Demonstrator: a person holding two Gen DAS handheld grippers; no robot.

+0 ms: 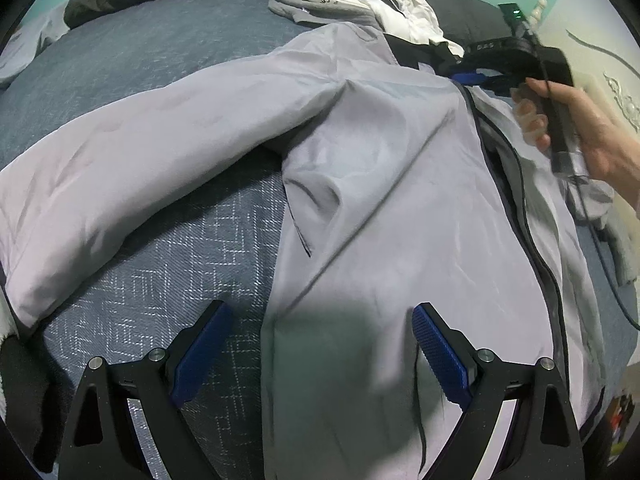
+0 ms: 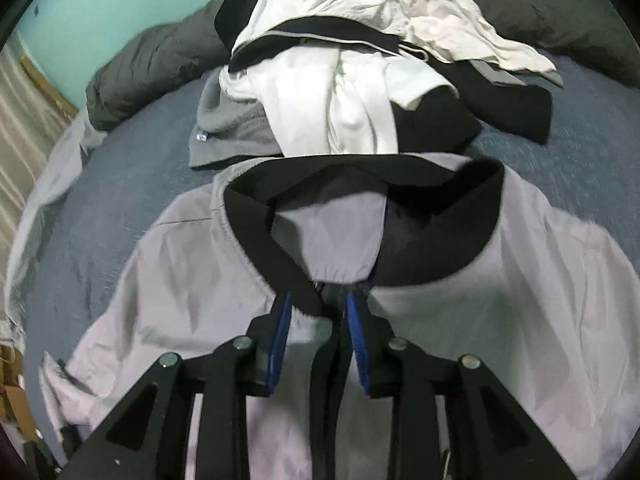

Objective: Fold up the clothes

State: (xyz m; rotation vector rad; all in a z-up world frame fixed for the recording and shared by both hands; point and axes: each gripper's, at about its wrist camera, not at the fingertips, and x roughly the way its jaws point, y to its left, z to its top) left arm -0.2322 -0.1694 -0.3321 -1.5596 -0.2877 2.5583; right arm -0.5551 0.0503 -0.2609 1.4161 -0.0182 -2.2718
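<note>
We've got the grey jacket (image 1: 380, 184) spread zip-up on the blue bed (image 1: 132, 56), collar (image 2: 440, 236) at 12 o'clock. Left gripper (image 1: 320, 344) is spread wide above the hem, nothing pinched. Right gripper (image 2: 318, 320) is partly parted over the zip below the collar, gripping nothing. Clothes pile (image 2: 360, 80) sits beyond, at 12.

Our right claw (image 2: 318, 312) hovers slightly parted over the grey jacket's (image 2: 180, 280) black collar (image 2: 256, 216), zipper between its pads; piled clothes (image 2: 352, 80) lie beyond.
</note>
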